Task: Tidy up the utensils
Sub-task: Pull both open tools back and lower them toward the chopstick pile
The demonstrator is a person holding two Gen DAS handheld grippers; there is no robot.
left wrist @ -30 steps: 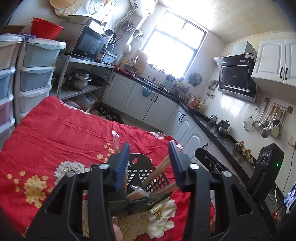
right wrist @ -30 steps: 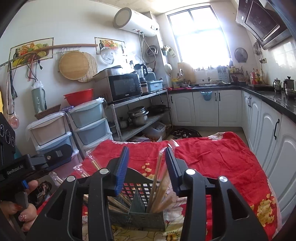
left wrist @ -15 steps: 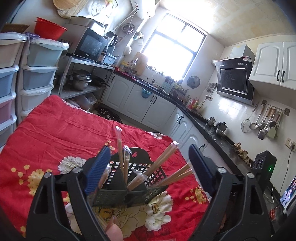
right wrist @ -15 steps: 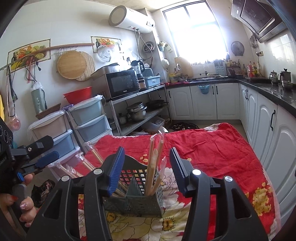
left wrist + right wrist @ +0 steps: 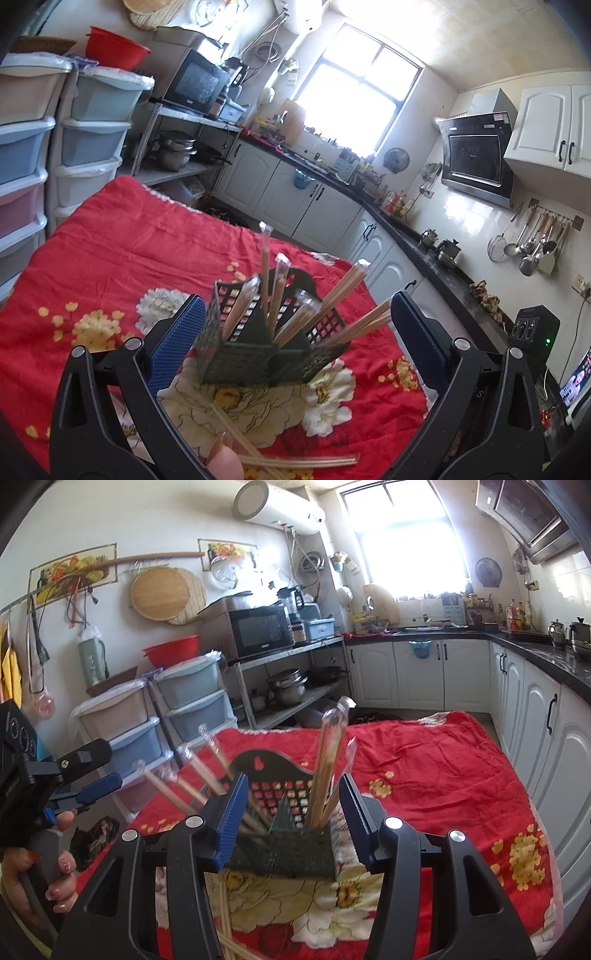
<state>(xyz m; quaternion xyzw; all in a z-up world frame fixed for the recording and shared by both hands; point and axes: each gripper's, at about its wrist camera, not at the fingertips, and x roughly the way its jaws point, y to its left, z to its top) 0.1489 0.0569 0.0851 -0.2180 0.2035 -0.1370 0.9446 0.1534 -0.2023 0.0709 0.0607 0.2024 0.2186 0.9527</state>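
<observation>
A dark green perforated utensil basket (image 5: 269, 354) is seen standing upright on a red flowered cloth (image 5: 110, 251), directly ahead of both grippers. In the left wrist view it is framed between the blue pads of the left gripper (image 5: 295, 332), whose jaws have just been opening and are now spread wide; the basket lies between them but well clear of the right-hand pad, and whether the left-hand pad brushes its wall cannot be told. Nothing is gripped.

In the right wrist view the same basket (image 5: 284, 845) is set between the fingers of the right gripper (image 5: 291, 812), which are parted about halfway. The pads appear just beside the basket's side walls; whether they press on it cannot be told.

The basket is divided into compartments by inner walls, and its taller back panel is arched with a cut-out. Wrapped chopsticks (image 5: 332, 295) are held in it, pale wood in clear sleeves. Their long axes are fanned: some stand nearly upright, others are tilted steeply outward over the rim toward the cabinets in the left view.

More loose chopsticks (image 5: 295, 459) are laid flat on the cloth in front of the basket, close to the camera. A hand (image 5: 44, 878) holding the left gripper's handle is seen at the edge of the right wrist view.
</observation>
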